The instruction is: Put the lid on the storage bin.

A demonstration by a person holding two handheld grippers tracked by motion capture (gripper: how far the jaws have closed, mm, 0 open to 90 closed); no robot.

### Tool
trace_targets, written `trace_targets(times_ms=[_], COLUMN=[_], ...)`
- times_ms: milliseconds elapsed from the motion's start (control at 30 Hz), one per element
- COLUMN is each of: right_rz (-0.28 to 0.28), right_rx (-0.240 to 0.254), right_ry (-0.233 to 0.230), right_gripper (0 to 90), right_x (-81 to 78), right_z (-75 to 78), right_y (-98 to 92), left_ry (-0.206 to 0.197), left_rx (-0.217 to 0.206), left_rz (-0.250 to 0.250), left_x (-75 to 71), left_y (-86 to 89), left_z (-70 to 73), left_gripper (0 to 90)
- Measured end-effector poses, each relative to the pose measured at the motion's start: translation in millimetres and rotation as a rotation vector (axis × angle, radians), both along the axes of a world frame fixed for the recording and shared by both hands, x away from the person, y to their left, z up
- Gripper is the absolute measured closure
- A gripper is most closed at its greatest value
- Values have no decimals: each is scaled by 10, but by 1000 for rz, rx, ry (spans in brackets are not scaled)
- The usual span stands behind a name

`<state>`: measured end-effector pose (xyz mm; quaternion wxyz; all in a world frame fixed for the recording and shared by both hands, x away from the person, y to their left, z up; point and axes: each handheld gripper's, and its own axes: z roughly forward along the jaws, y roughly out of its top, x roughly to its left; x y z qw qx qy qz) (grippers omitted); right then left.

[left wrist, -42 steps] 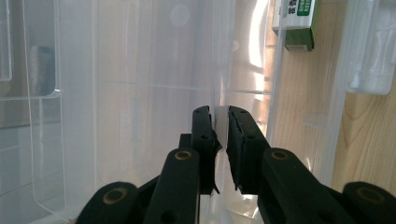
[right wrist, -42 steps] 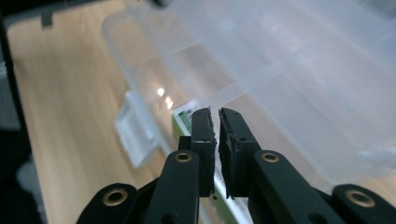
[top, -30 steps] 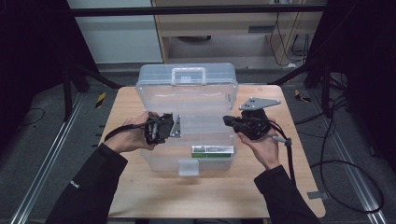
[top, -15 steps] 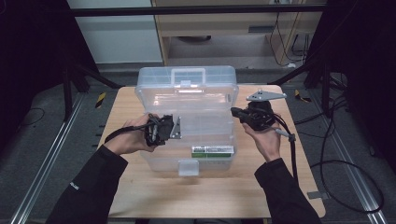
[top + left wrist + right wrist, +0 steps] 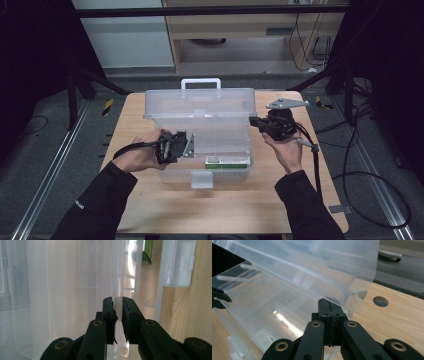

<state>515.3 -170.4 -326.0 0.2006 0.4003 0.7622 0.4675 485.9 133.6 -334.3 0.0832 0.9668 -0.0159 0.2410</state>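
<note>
- My left tool [image 5: 118, 315] pinches the clear storage box's [image 5: 220, 145] side wall, steadying it
- My right tool [image 5: 329, 312], pressed together, nudges the lid [image 5: 200, 104]; next, swing it fully open or shut, I judge

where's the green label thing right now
In the high view the green label lies inside the clear plastic box, against its front wall near the right corner, just behind the front latch and right of the left gripper.

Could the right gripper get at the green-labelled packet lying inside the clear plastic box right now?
Probably yes: the lid is raised, the packet lies uncovered near the front wall, and the shut right gripper sits at the box's edge.
</note>
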Motion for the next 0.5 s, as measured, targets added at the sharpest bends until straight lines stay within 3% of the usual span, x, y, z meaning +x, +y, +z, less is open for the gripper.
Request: trace_targets(times_ms=[500], right_rz=[34], right_rx=[3], right_ry=[5], right_gripper=[900], right_x=[-86], right_z=[-34], right_y=[-32], left_ry=[-7], left_rx=[-27], left_rz=[13], left_x=[-34], left_y=[46], left_z=[-53], left_gripper=[760])
